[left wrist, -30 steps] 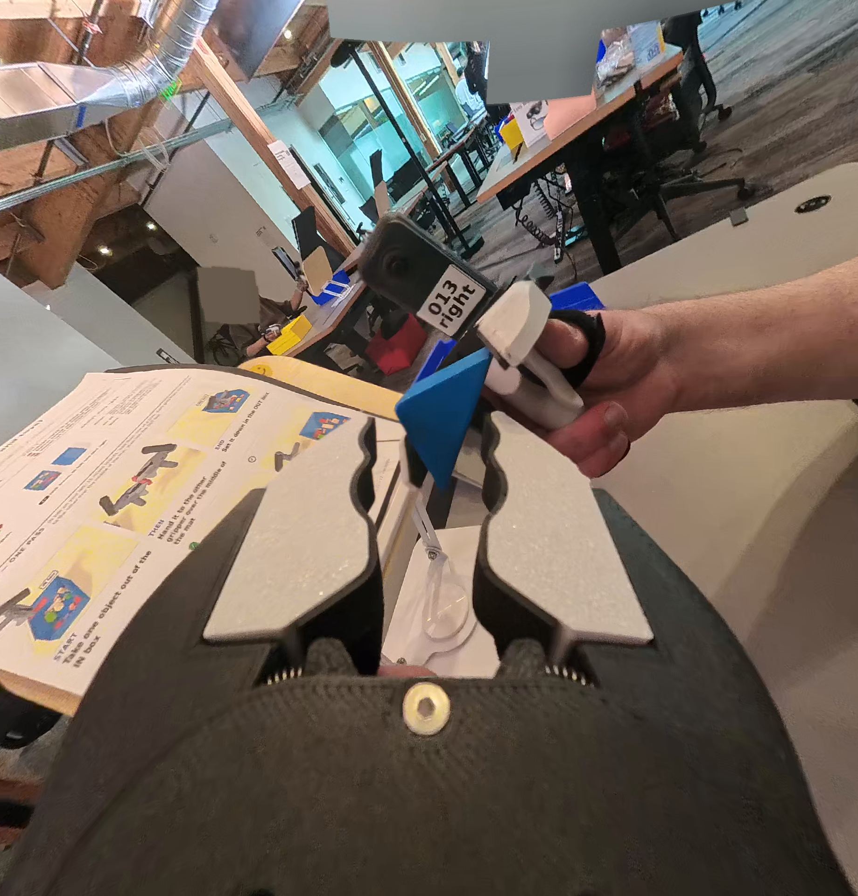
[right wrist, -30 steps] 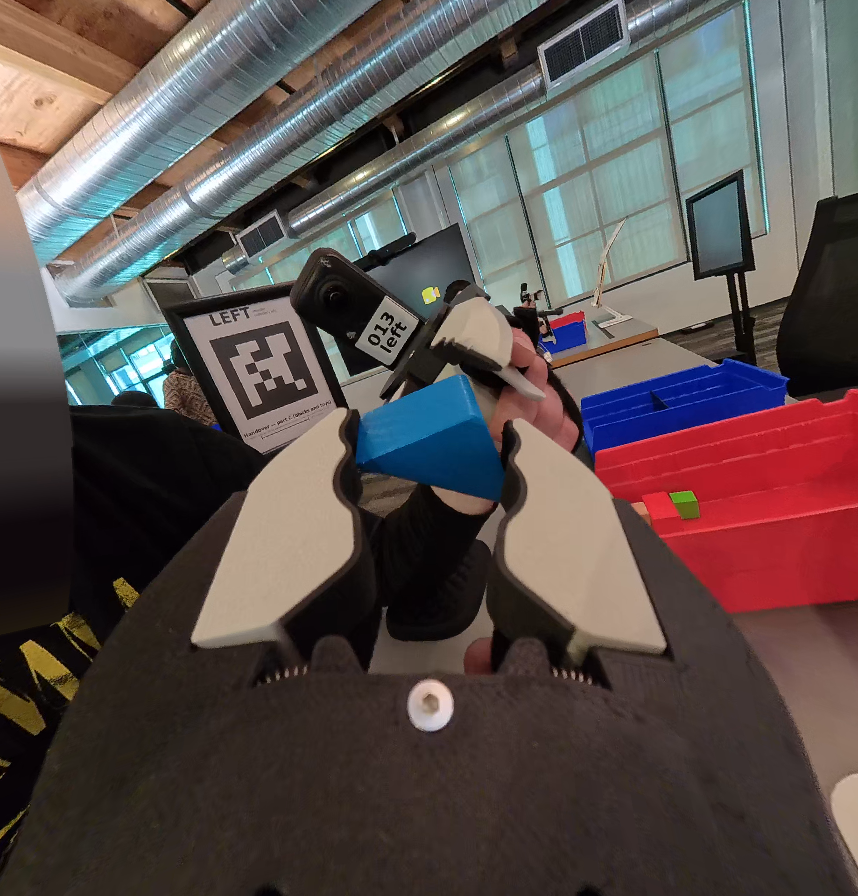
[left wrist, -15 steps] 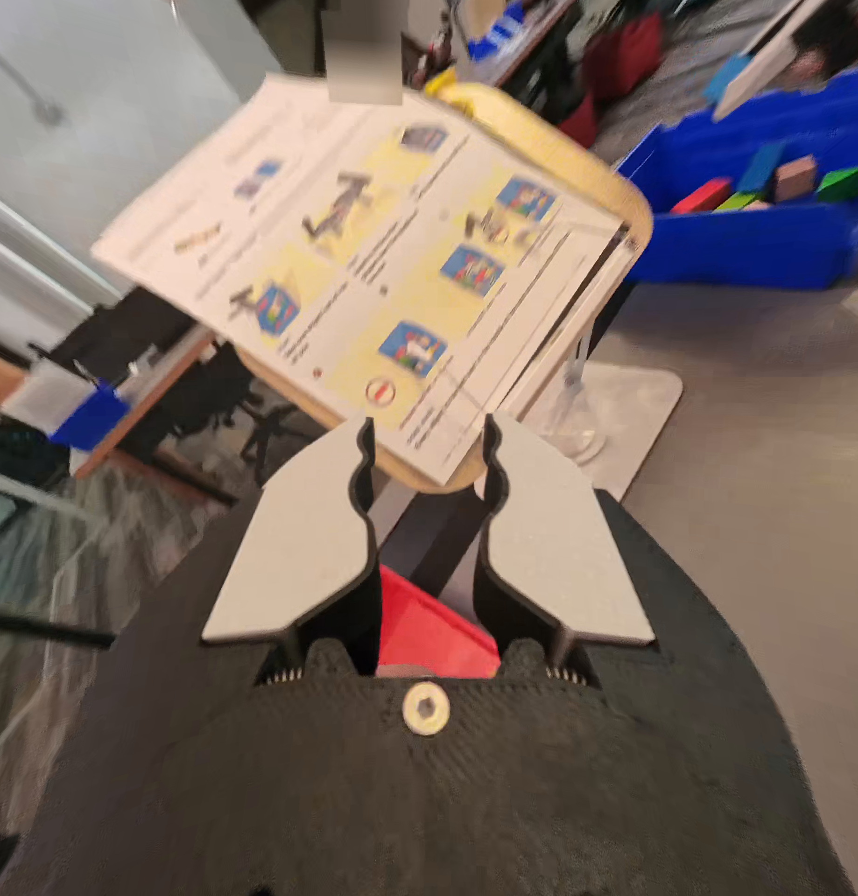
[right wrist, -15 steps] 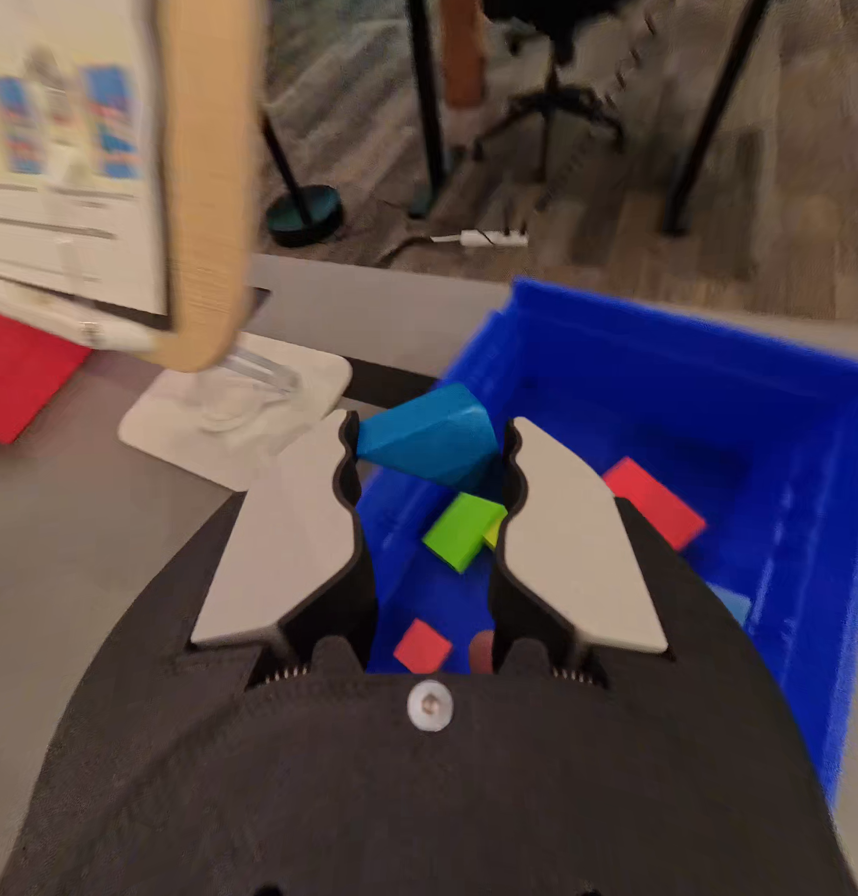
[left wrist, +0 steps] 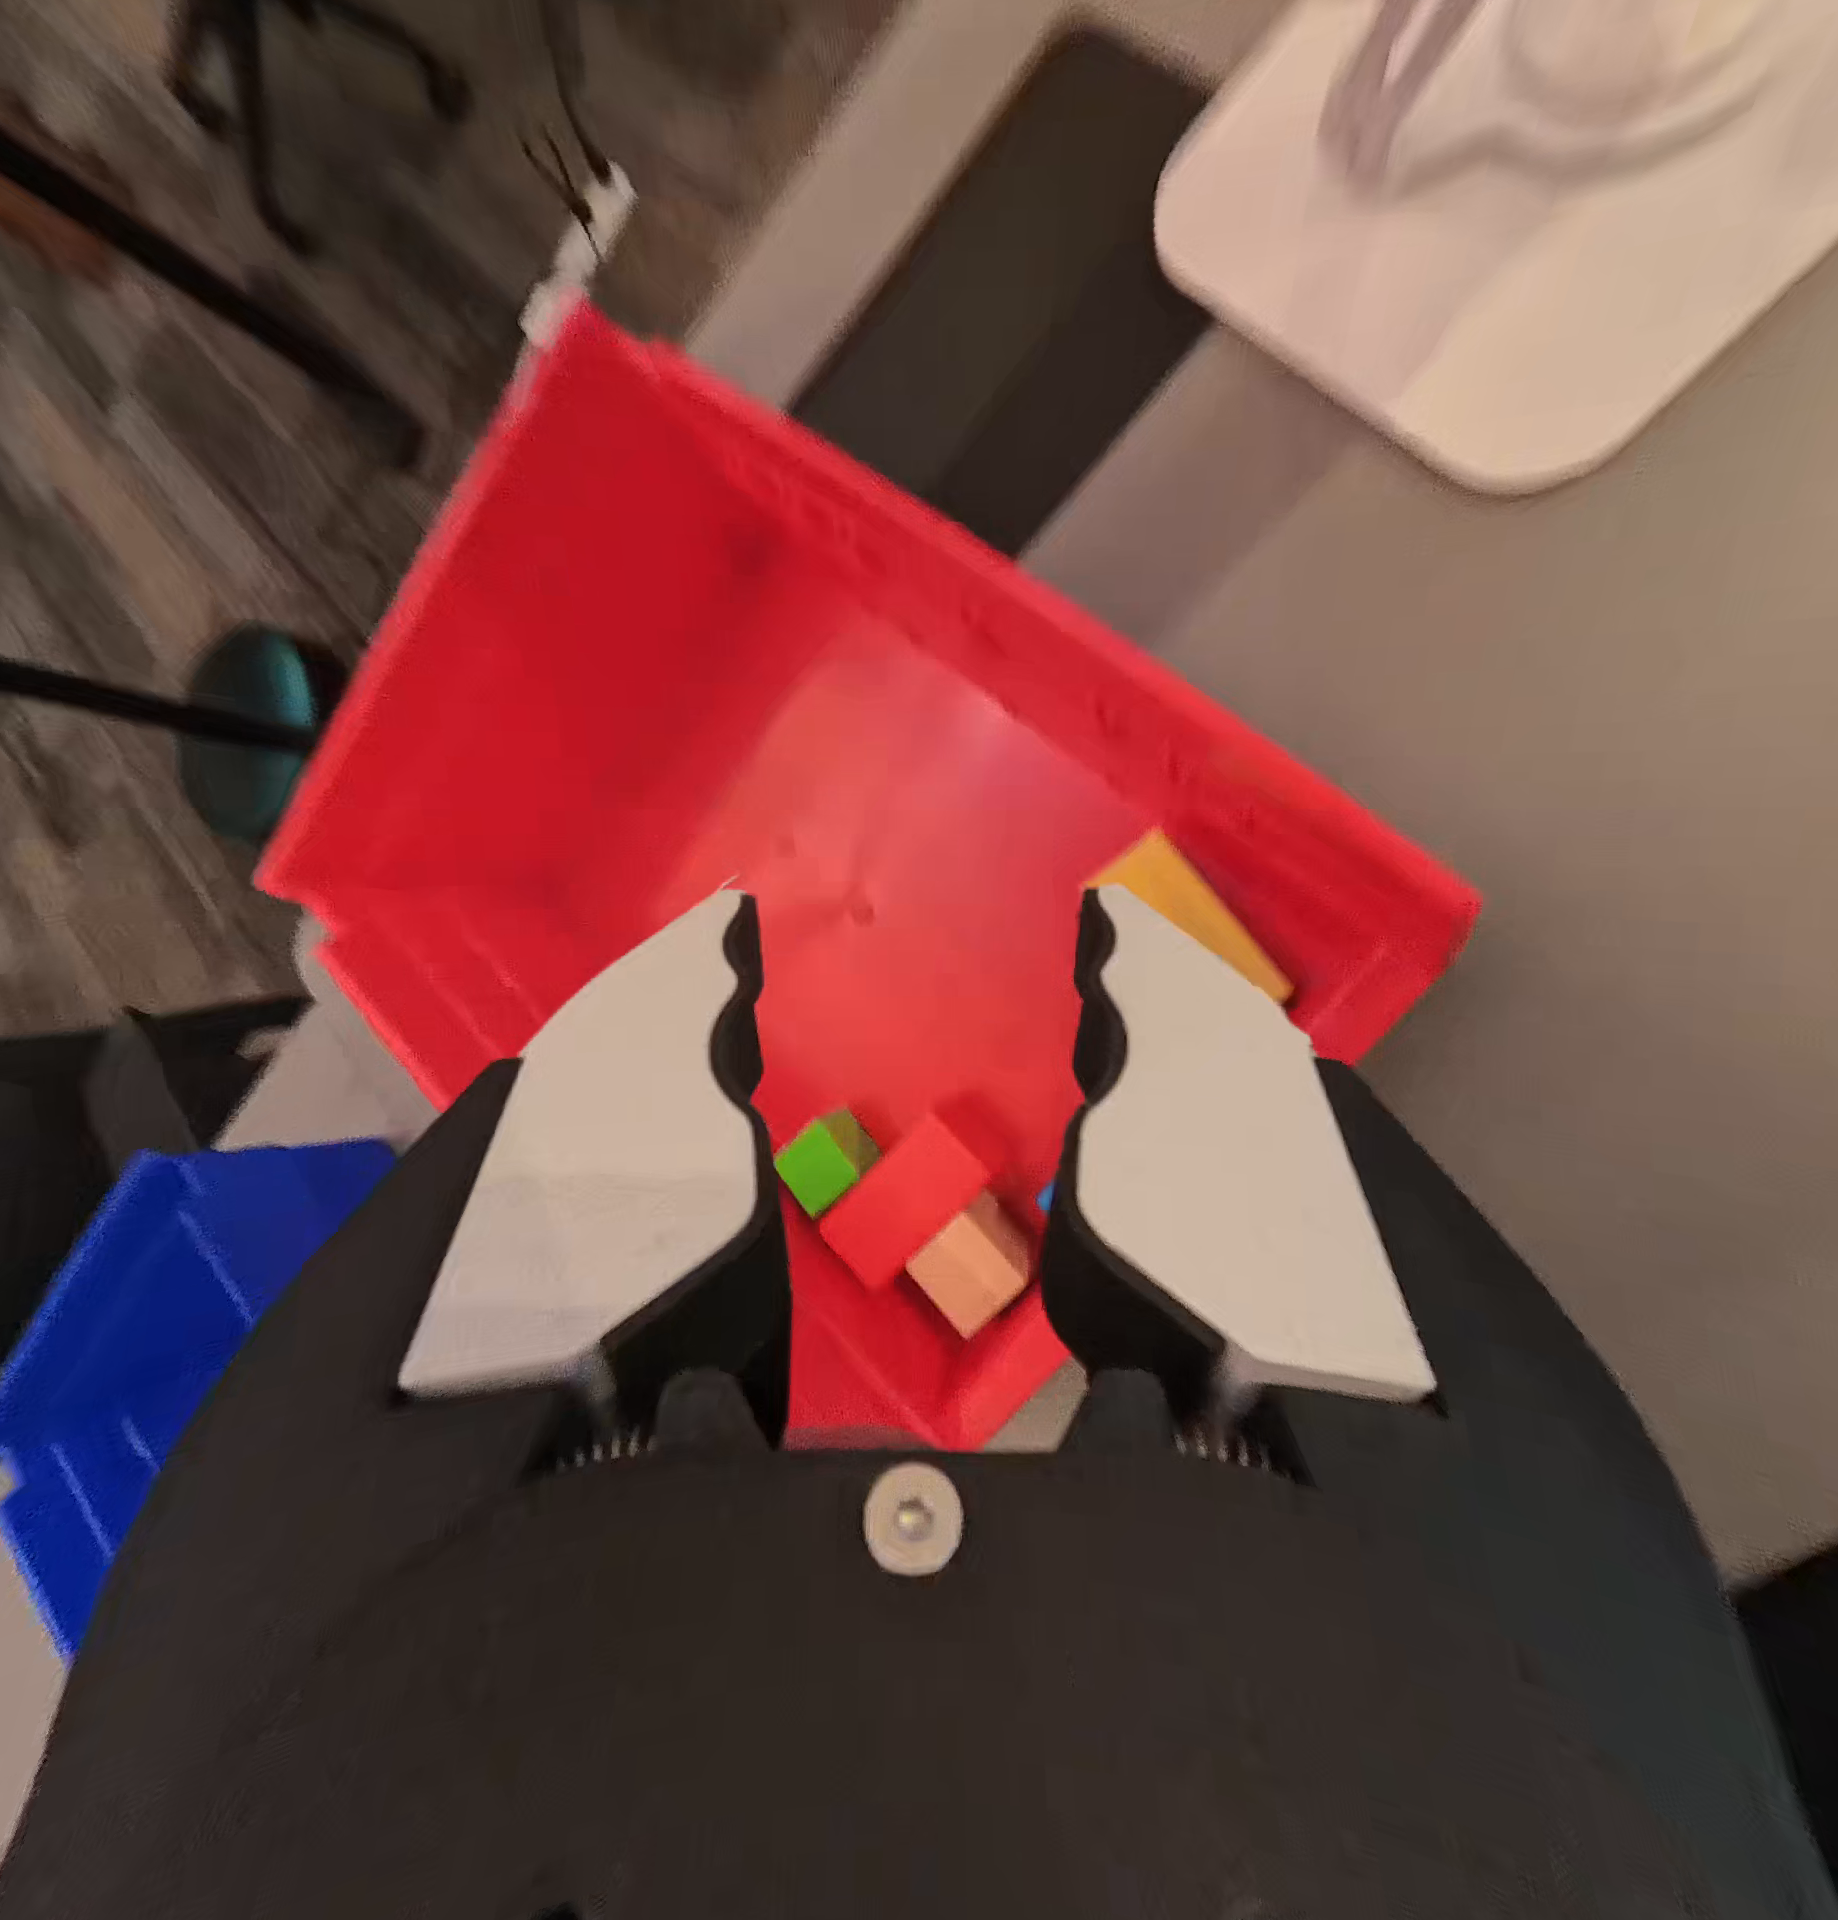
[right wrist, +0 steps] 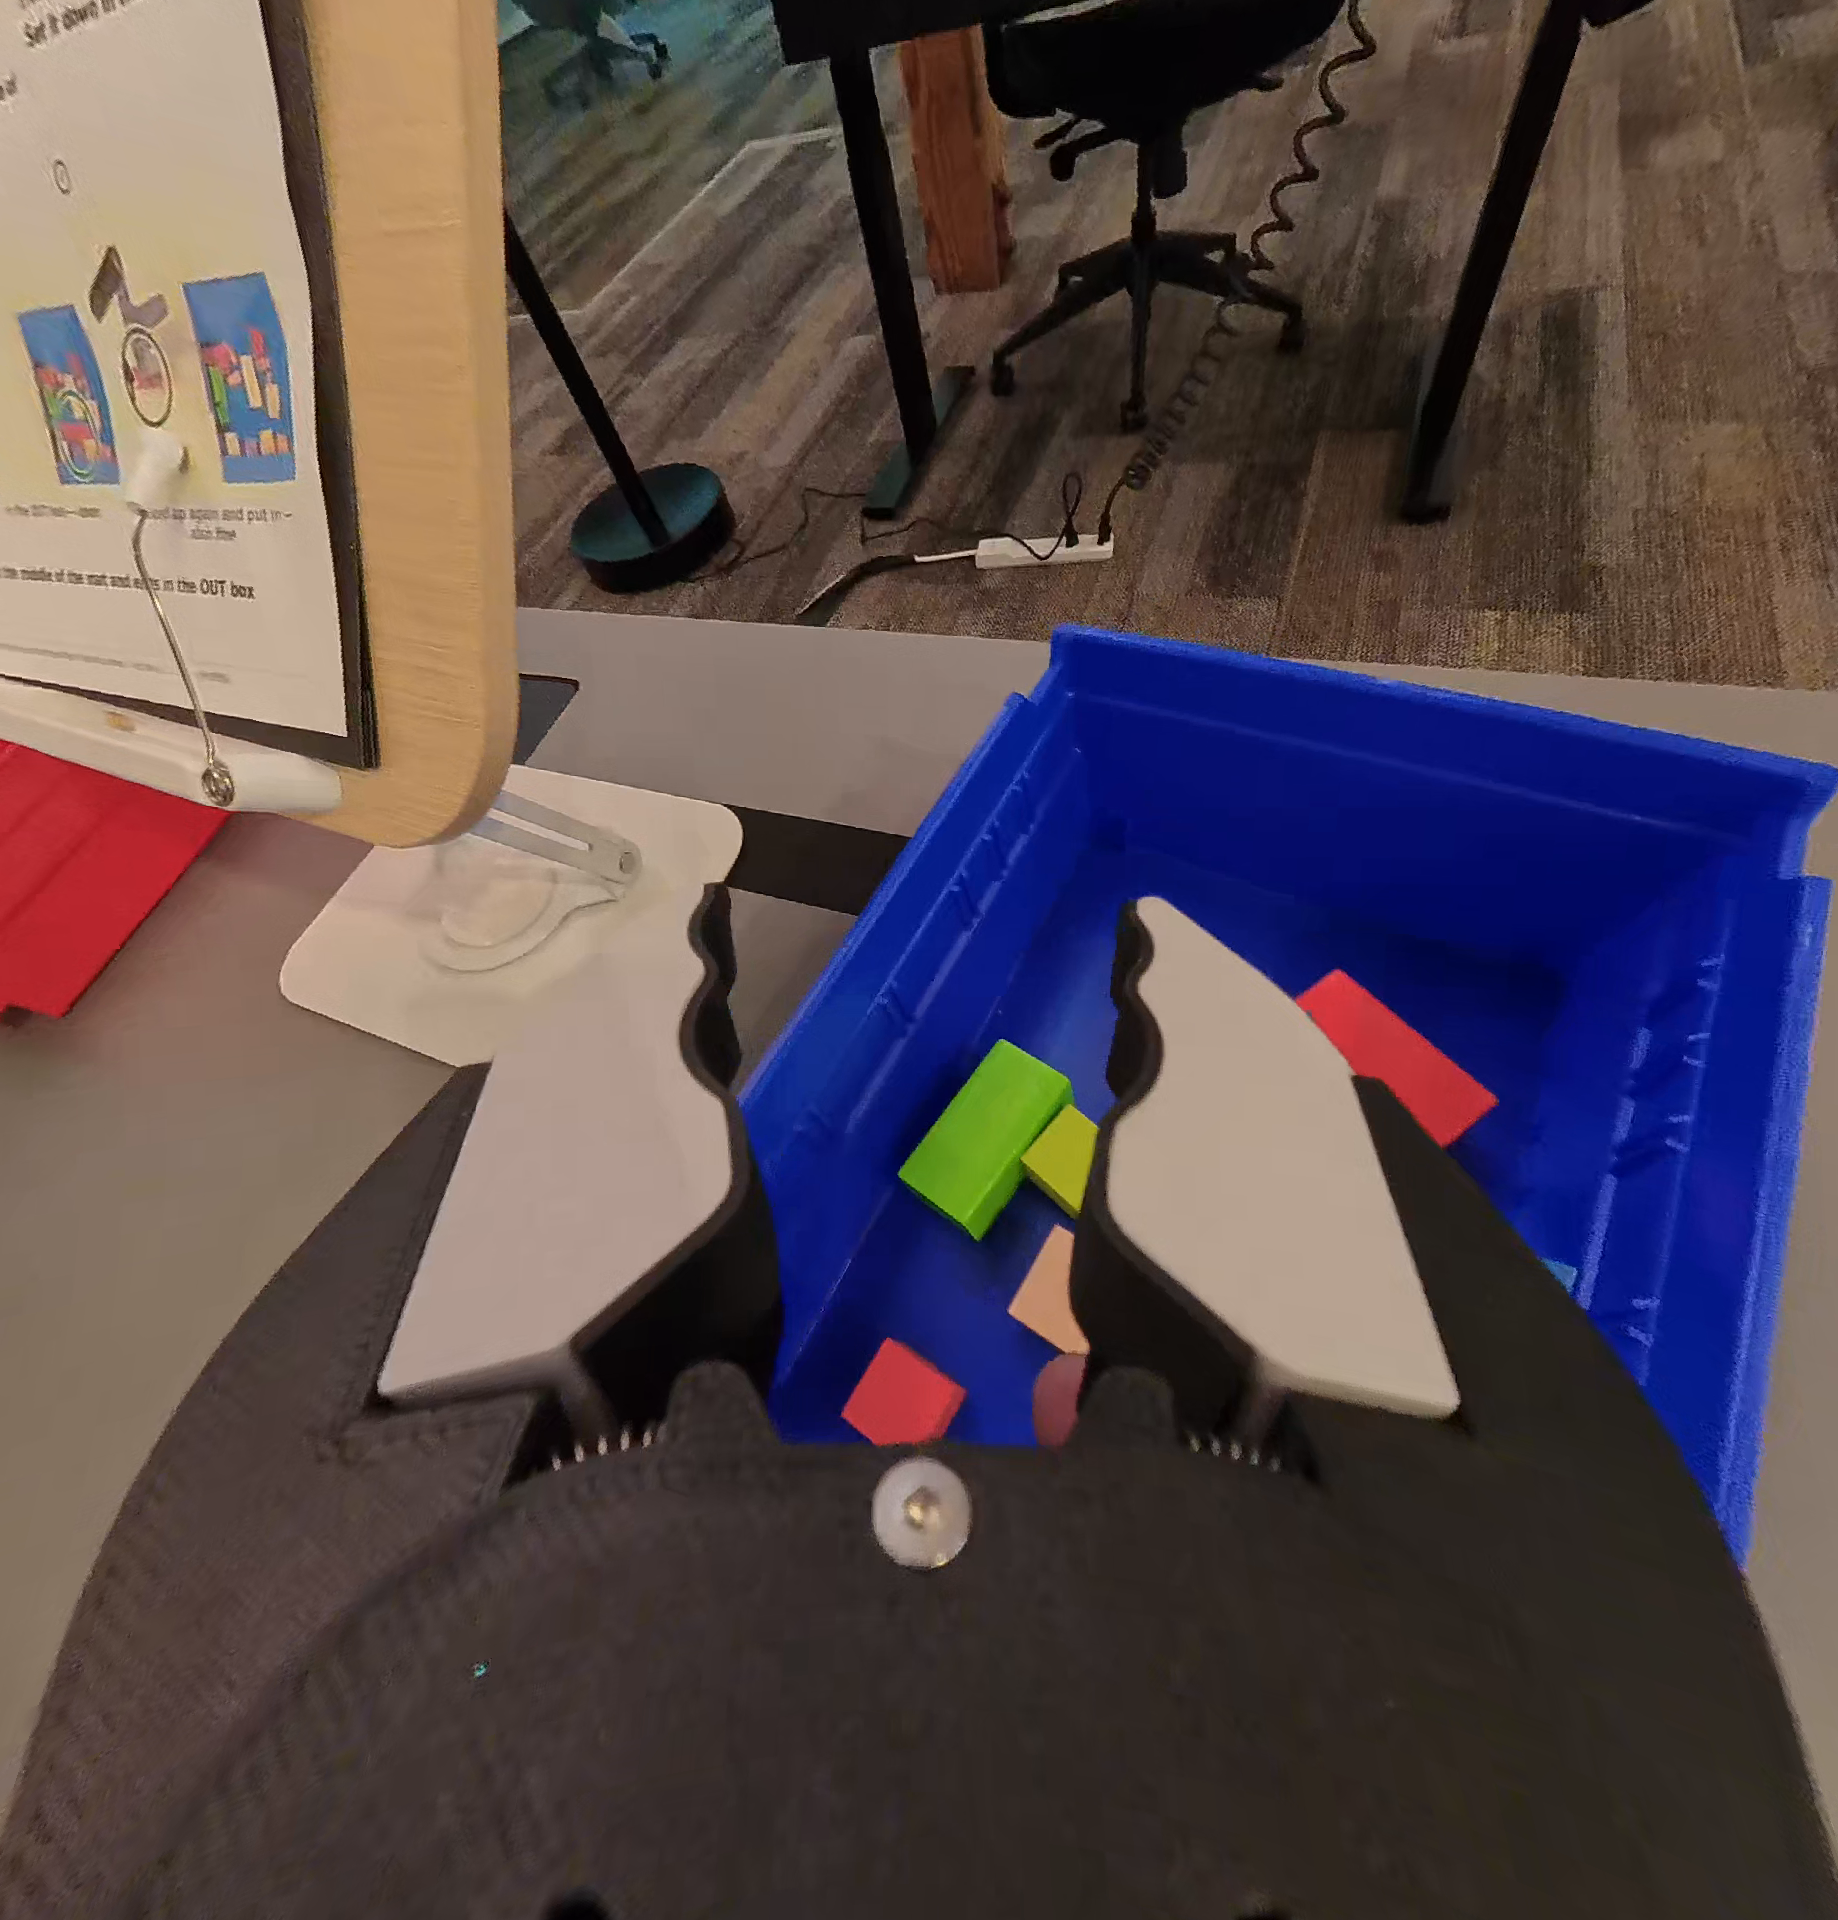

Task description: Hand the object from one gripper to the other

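- Your right gripper now stands wide open with nothing between its pads; half a second ago the blue wedge block sat between its fingertips, and now that block shows in neither view, so where it lies you cannot tell.
- Its fingers straddle the near left wall of the blue bin, which fills the right half of the frame; a green block, a red block and a small red cube lie inside.
- Your left gripper is open and bare too, wider than a moment ago.
- It has swung from the instruction sheet to above the red bin, frame centre, where a green cube, red block and tan block lie together.
- The left view is blurred.
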{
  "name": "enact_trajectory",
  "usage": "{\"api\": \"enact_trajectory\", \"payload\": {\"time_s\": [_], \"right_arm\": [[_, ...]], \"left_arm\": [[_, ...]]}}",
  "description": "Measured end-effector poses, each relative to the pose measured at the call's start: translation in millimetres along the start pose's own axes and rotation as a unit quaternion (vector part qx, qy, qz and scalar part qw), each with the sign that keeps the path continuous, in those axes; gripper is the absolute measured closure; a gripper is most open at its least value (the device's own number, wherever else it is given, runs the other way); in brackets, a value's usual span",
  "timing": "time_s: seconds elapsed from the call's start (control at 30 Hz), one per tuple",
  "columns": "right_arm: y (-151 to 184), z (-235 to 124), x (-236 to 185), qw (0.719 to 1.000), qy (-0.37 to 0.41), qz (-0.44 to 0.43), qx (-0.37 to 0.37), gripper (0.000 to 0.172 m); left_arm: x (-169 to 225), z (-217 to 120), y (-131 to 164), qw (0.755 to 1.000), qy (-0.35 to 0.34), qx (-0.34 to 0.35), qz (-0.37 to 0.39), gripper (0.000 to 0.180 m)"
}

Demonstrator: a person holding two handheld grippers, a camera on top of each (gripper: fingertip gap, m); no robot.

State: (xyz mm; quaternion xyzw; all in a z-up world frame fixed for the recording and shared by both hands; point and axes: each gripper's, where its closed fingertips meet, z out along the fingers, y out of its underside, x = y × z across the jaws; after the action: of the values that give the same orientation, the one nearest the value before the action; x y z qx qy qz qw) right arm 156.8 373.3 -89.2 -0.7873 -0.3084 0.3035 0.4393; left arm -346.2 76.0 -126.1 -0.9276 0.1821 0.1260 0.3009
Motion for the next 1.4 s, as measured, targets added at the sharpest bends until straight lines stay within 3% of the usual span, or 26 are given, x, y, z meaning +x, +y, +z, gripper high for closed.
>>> {"api": "enact_trajectory", "payload": {"time_s": [0.13,0.3,0.43,0.53,0.7,0.83,0.97,1.03,1.17,1.3,1.4], "right_arm": [[-1,5,-10,1.0,-0.005,-0.009,-0.005,0.105],[-2,9,-19,1.0,-0.006,-0.023,-0.014,0.107],[-5,8,-24,0.999,-0.005,-0.031,-0.01,0.108],[-7,6,-26,0.999,-0.007,-0.034,-0.008,0.109],[-16,0,-37,0.999,-0.019,-0.046,0.006,0.111],[-37,-13,-73,0.993,-0.069,-0.083,0.045,0.111],[-58,-24,-142,0.972,-0.131,-0.171,0.092,0.109],[-60,-24,-191,0.955,-0.185,-0.209,0.103,0.106],[-43,-10,-290,0.916,-0.301,-0.245,0.102,0.103],[-12,19,-346,0.897,-0.356,-0.249,0.08,0.105],[-2,23,-367,0.885,-0.395,-0.231,0.081,0.109]], "left_arm": [[18,38,46,0.991,0.082,-0.1,-0.019,0.121],[48,69,42,0.978,0.158,-0.126,-0.054,0.119],[64,88,57,0.964,0.167,-0.199,-0.056,0.11],[71,95,65,0.955,0.18,-0.228,-0.059,0.131],[51,99,64,0.966,0.136,-0.212,-0.061,0.142],[21,73,41,0.984,0.104,-0.108,-0.093,0.145],[6,17,-17,0.979,0.124,0.086,-0.134,0.145],[13,-20,-54,0.962,0.148,0.2,-0.109,0.145],[55,-85,-122,0.907,0.208,0.363,-0.051,0.145],[116,-118,-169,0.86,0.268,0.434,0.004,0.145],[158,-127,-189,0.835,0.315,0.451,0.027,0.145]]}}
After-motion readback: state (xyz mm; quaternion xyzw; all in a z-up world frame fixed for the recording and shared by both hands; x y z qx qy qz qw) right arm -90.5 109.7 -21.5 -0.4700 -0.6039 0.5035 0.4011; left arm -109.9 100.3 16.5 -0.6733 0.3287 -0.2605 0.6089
